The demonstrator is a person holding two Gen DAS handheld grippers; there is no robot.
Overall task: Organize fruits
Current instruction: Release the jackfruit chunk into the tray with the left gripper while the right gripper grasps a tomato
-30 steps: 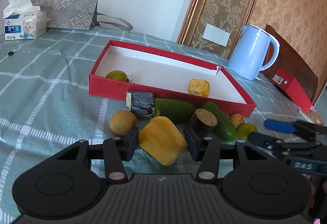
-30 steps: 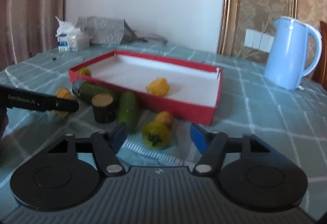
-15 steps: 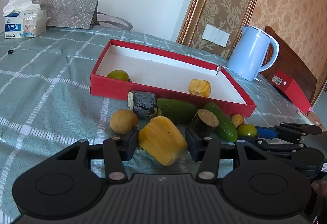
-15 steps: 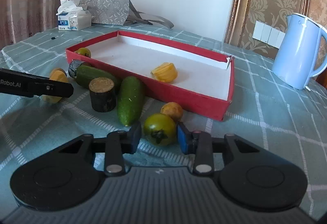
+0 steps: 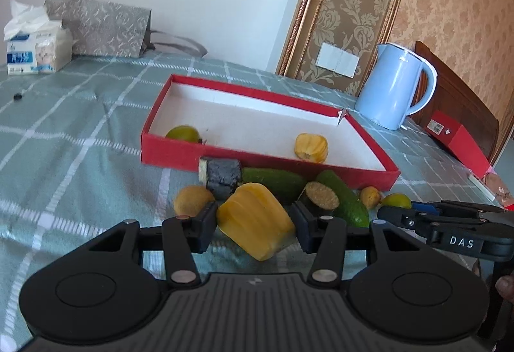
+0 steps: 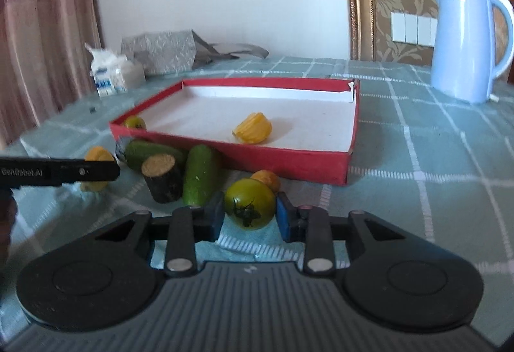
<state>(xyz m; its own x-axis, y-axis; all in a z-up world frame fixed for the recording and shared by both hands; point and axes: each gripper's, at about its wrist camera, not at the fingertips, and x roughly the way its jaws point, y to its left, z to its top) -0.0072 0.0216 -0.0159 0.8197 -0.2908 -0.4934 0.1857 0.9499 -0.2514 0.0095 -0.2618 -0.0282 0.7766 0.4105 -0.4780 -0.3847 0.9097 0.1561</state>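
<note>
A red tray (image 5: 173,149) with a white floor holds a green fruit (image 5: 183,133) and a yellow fruit piece (image 5: 311,147). In front of it lie two cucumbers (image 5: 273,180), two dark log-like stubs (image 5: 221,175), a round tan fruit (image 5: 192,204) and a small orange fruit (image 5: 370,196). My left gripper (image 5: 253,225) is shut on a large yellow fruit chunk (image 5: 253,217) just above the cloth. My right gripper (image 6: 250,215) is closing, and its pads press both sides of a green tomato (image 6: 250,207). That gripper also shows side-on in the left wrist view, right of the cucumbers.
A light blue kettle (image 5: 395,85) stands beyond the tray's right end, with a red box (image 5: 459,140) on a wooden chair beside it. A tissue box (image 5: 35,53) and a grey bag (image 5: 102,27) sit at the far left. Checked green cloth covers the table.
The right gripper moved in around the green tomato and its jaws drew together onto it. The left gripper kept still with the yellow chunk.
</note>
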